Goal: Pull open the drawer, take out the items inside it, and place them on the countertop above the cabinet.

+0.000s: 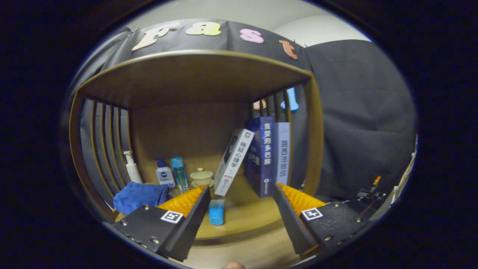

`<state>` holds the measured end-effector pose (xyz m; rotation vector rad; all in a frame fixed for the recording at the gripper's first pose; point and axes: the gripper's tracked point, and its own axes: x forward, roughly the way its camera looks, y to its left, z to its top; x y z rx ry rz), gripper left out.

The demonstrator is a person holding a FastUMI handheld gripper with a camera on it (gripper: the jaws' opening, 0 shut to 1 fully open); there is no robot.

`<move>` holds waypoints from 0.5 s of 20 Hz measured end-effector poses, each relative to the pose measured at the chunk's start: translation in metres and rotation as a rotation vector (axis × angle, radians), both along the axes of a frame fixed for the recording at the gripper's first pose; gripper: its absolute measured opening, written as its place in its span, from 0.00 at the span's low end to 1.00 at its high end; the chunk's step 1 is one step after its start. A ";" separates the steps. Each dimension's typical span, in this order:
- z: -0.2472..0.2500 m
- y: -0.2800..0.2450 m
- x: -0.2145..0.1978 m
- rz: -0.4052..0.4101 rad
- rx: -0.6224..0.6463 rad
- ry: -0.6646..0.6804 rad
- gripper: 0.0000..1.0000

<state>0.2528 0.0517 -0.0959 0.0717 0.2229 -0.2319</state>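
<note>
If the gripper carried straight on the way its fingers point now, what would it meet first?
Probably the small blue cup, standing on the shelf board just ahead of the open gripper, nearer one finger. Beyond it leans the white book; depth is hard to judge.

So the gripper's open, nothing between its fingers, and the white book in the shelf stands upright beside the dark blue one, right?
Not quite. The gripper is open and holds nothing, but the gripper view shows the white book tilted, leaning toward the dark blue book, not upright.

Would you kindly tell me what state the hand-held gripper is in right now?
Hand-held gripper: open, holding nothing; a small blue cup stands between its fingers, untouched.
</note>
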 end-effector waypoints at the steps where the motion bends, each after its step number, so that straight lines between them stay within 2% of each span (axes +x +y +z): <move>1: 0.003 -0.004 -0.015 -0.017 0.001 -0.005 0.99; 4: 0.000 -0.010 -0.055 -0.051 -0.017 -0.001 0.99; 10: -0.028 0.003 -0.113 -0.028 -0.014 0.047 0.99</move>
